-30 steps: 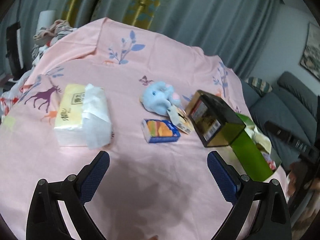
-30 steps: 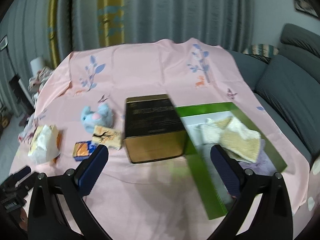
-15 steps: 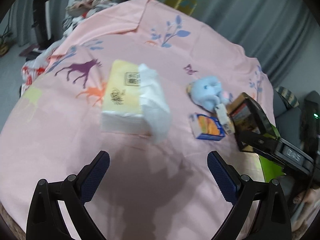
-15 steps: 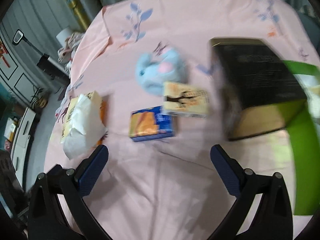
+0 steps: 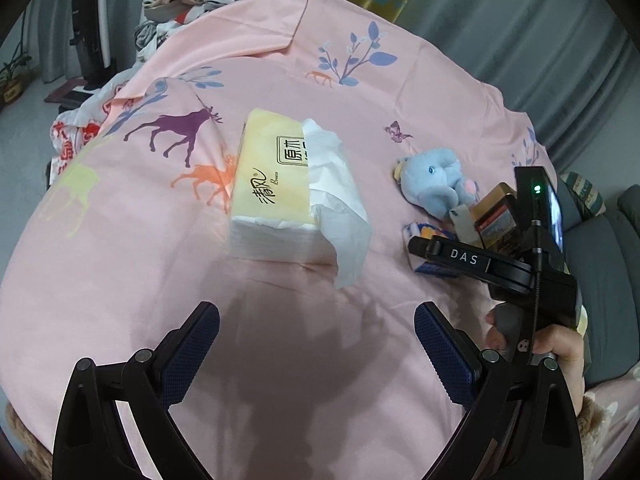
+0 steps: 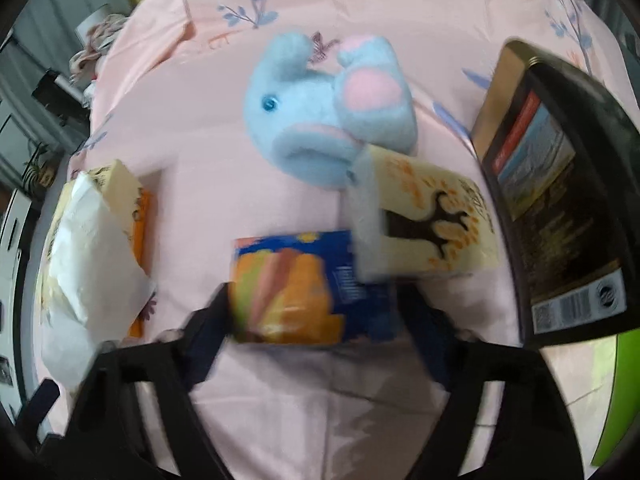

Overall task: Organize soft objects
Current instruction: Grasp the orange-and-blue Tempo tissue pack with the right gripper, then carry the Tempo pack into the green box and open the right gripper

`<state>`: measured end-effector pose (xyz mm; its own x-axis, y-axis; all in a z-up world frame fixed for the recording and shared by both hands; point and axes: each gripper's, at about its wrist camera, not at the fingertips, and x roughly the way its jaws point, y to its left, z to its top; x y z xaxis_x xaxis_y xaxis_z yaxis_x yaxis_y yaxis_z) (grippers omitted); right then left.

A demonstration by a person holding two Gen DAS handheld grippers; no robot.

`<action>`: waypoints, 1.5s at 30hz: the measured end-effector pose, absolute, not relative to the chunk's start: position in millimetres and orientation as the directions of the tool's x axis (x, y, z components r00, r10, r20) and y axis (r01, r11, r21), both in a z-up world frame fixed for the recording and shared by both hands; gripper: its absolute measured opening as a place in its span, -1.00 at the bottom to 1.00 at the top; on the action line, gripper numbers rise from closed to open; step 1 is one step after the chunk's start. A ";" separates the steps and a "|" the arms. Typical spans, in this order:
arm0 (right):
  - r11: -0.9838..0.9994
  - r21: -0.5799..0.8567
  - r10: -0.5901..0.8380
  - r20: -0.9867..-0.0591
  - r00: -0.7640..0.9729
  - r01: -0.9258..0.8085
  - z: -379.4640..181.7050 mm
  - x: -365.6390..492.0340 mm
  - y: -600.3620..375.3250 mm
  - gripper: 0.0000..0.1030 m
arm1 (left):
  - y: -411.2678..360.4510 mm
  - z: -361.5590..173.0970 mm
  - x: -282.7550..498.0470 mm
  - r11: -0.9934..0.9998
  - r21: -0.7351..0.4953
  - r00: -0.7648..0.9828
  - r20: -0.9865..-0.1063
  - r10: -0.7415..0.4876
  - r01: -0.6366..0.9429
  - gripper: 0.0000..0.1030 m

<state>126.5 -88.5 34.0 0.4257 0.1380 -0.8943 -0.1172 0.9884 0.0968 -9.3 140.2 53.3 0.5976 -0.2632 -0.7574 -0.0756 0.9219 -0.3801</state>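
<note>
A yellow tissue pack (image 5: 276, 192) with a white tissue pulled out lies on the pink cloth, ahead of my open, empty left gripper (image 5: 316, 344). It also shows at the left of the right wrist view (image 6: 88, 248). A blue plush elephant (image 6: 324, 112) lies further back; it also shows in the left wrist view (image 5: 436, 184). My right gripper (image 6: 320, 320) is open, its jaws on either side of a small blue and orange packet (image 6: 296, 284), not closed on it. A cream packet (image 6: 424, 232) leans beside it.
A dark tin box (image 6: 560, 200) stands at the right, with a green box edge (image 6: 620, 392) beyond it. The right hand-held device (image 5: 500, 264) crosses the left wrist view. Clothes (image 5: 188, 0) lie at the far table edge.
My right gripper has moved forward and down over the blue and orange packet, which now sits between its jaws. My left gripper has swung left toward the tissue pack.
</note>
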 end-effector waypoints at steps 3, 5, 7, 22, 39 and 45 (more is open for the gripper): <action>0.983 0.137 0.176 -0.895 0.411 -0.122 40.6 119.4 -97.4 0.39 | 138.1 54.0 -8.8 0.923 -0.380 0.597 -0.756 -0.268 -0.067 0.90; 0.971 0.201 0.236 -0.889 0.391 -0.129 45.8 112.9 -107.6 0.39 | 136.6 54.2 -8.3 0.923 -0.379 0.595 -0.757 -0.268 -0.065 0.90; 0.957 0.251 0.289 -0.884 0.367 -0.148 52.1 100.9 -113.6 0.40 | 134.2 53.3 -8.2 0.925 -0.376 0.592 -0.760 -0.270 -0.062 0.90; 0.929 0.298 0.357 -0.881 0.310 -0.221 51.5 26.4 -138.5 0.68 | 111.0 48.1 -10.5 0.923 -0.385 0.581 -0.754 -0.308 -0.010 0.90; 0.836 0.535 0.544 -0.778 0.315 -0.123 38.1 40.1 -180.9 0.15 | 37.2 24.4 -24.0 0.849 -0.500 0.421 -0.742 -0.522 0.171 0.37; 0.818 0.560 0.574 -0.772 0.274 -0.135 21.4 42.9 -173.9 -0.03 | 20.8 23.4 -27.2 0.847 -0.479 0.413 -0.739 -0.532 0.232 -0.09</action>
